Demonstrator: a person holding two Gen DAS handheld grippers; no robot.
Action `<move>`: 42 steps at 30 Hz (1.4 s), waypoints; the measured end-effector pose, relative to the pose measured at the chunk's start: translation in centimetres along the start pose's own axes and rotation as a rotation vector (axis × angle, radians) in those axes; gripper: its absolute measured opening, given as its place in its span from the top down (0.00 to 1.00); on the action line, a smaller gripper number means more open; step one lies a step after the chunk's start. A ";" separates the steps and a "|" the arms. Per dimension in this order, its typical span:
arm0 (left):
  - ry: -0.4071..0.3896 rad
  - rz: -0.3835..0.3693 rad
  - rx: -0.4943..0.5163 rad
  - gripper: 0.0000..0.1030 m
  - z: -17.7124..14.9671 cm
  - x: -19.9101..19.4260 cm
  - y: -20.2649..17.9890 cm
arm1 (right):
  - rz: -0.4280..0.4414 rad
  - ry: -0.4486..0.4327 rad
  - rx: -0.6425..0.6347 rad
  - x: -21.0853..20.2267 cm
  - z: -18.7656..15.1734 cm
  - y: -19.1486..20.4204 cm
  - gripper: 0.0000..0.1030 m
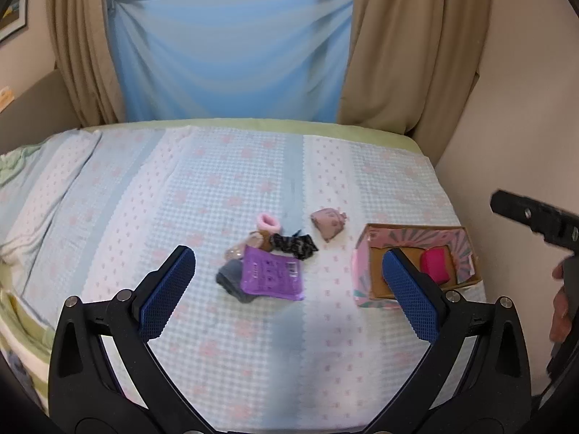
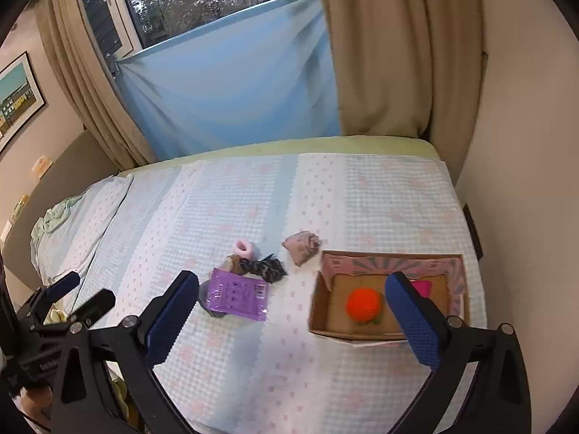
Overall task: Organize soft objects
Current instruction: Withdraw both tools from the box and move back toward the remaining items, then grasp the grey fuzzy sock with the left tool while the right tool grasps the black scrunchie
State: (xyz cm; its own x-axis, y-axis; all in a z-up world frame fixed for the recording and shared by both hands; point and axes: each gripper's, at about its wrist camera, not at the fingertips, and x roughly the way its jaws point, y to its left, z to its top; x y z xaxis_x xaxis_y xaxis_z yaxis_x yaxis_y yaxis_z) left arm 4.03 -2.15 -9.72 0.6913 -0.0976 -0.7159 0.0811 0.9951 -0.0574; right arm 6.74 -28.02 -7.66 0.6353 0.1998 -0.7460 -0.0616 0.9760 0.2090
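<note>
1. The left wrist view looks forward and down along its own fingers from the near edge of the bed [image 1: 253, 181], facing the blue sheet [image 1: 231, 54] at the window, with the cardboard box [image 1: 365, 275] right of centre.
2. The right wrist view faces the same way (tilted a little), standing nearer the cardboard box [image 2: 318, 311].
3. Both share the box, the purple packet [image 1: 271, 273] [image 2: 237, 294] left of it, and the bed.

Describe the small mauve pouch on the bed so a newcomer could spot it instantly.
Start at the open cardboard box on the bed's right side. Just off its far-left corner lies the mauve fabric pouch, alone on the bedspread. Unlike the heap to its left, with its purple packet and pink scrunchie, it touches nothing and has a tied, bunched end.
</note>
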 end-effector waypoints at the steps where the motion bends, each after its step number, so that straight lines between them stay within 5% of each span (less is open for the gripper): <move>1: 0.000 -0.004 0.003 0.00 -0.2 0.4 0.9 | 0.001 0.003 -0.005 0.7 0.1 0.7 0.01; 17: 0.162 -0.122 0.128 0.00 -5.4 17.1 10.5 | 0.016 0.116 0.017 17.9 -1.7 8.3 0.01; 30: 0.236 -0.142 0.374 0.00 -14.0 32.3 10.8 | -0.040 0.194 0.034 33.1 -6.4 7.9 0.01; 42: 0.210 -0.118 0.516 0.00 -16.6 37.0 9.2 | -0.075 0.222 -0.025 42.2 -8.8 6.6 0.01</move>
State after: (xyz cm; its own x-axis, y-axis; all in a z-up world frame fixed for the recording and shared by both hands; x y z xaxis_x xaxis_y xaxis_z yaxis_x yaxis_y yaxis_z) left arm 18.45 3.67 -48.23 0.5031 -0.1489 -0.8513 0.5257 0.8345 0.1647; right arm 26.39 -12.43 -43.29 0.4544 0.1386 -0.8800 -0.0414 0.9900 0.1345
